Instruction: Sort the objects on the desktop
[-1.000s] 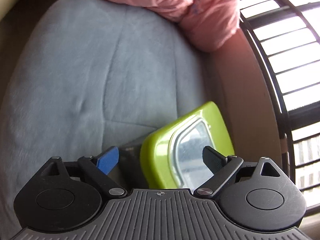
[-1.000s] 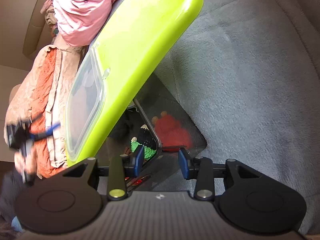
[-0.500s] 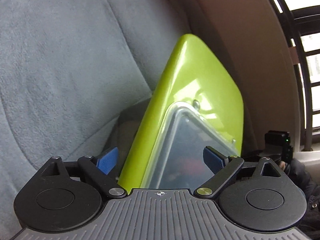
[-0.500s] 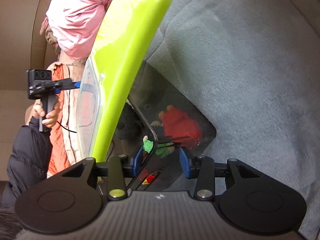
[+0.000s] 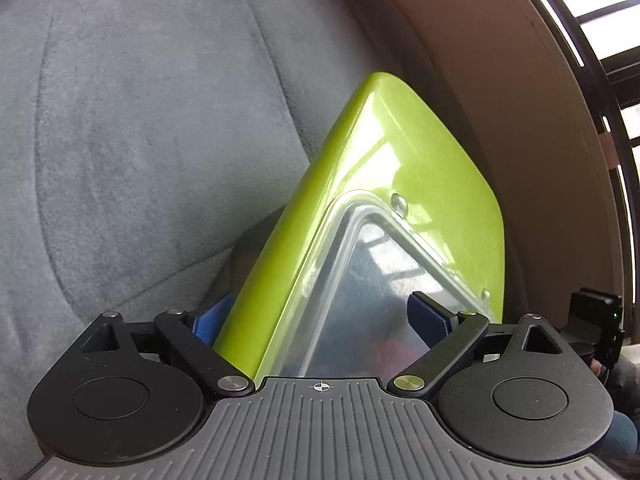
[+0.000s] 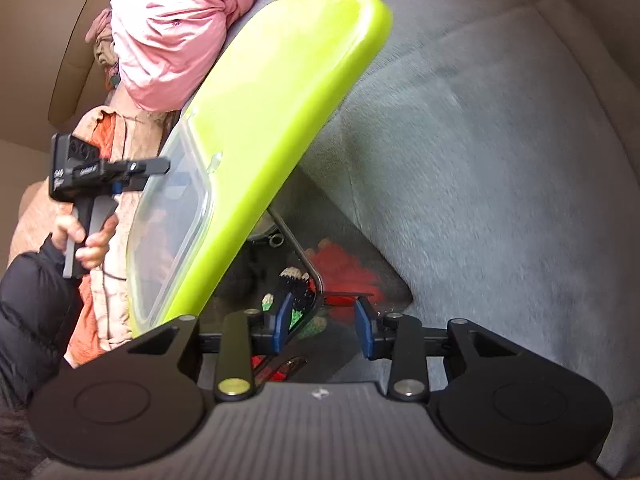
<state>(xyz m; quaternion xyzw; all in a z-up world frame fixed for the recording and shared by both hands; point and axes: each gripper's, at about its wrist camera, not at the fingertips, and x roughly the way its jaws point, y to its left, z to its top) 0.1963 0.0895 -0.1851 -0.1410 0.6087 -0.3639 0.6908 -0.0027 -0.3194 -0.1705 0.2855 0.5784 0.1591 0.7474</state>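
so the right hand-held gripper [image 6: 323, 322], jaws narrow and just been closing, straddles the clear storage box's rim [image 6: 308, 276] to steady it on the grey sofa cushion [image 6: 500, 152], while the left hand-held gripper [image 5: 320, 316] gapes wide around the propped-up lime-green lid [image 5: 408, 184], probably lining up a grab.

The lime-green lid [image 6: 280, 120] with a clear window stands raised over the clear storage box [image 6: 308, 280], which holds red and knitted items.
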